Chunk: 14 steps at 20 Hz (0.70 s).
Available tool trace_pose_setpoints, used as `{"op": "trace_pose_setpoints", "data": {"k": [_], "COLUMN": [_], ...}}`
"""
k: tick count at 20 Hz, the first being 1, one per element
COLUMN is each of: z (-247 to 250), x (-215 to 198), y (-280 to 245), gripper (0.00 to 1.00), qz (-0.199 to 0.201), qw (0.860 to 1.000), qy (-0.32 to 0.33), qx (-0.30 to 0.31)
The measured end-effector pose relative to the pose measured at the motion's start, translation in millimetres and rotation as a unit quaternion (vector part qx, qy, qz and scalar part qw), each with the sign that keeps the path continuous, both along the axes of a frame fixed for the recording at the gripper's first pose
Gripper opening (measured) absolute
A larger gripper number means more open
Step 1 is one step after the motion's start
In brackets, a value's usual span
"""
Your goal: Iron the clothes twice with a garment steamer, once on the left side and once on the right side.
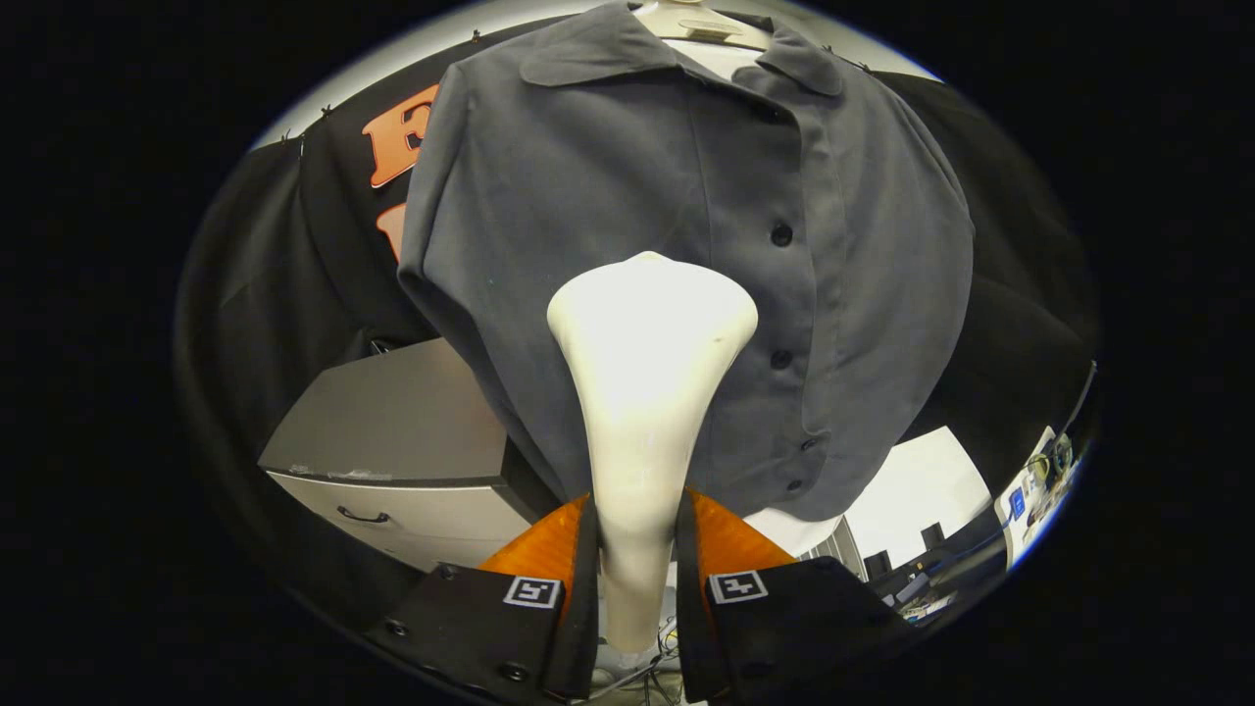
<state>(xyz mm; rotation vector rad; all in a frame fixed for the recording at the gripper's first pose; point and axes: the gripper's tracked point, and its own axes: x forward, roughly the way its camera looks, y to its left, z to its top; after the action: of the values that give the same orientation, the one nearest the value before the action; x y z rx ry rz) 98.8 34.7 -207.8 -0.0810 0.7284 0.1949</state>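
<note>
Tool (635,549): pointed straight at the hanging shirt, both fingers clamped tight on the neck of the garment steamer (642,392), 1 on each side.
Steamer pose: stood upright between the fingers, narrow handle down low, flaring out into a wide rounded head up top.
Steamer look: smooth, cream-white, pretty glossy under the light.
Steamer spot: head sat in front of the shirt's lower middle, just beside the button placket; couldn't tell if it was actually touching the fabric.
Shirt (608,196): grey, collared, short-sleeved, buttoned up with 4 dark buttons showing, hung on a pale hanger (698,25) right ahead of the tool.
Background: grey drawer cabinet (412,451) down behind the shirt's hem, with a curved handle on its front.
</note>
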Motion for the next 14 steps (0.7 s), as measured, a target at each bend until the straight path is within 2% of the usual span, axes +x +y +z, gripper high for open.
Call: {"op": "trace_pose_setpoints", "data": {"k": [14], "z": [-67], "x": [-14], "y": [-25], "gripper": [0.41], "qz": [-0.016], "qw": [0.998], "qy": [0.054], "qx": [-0.010]}}
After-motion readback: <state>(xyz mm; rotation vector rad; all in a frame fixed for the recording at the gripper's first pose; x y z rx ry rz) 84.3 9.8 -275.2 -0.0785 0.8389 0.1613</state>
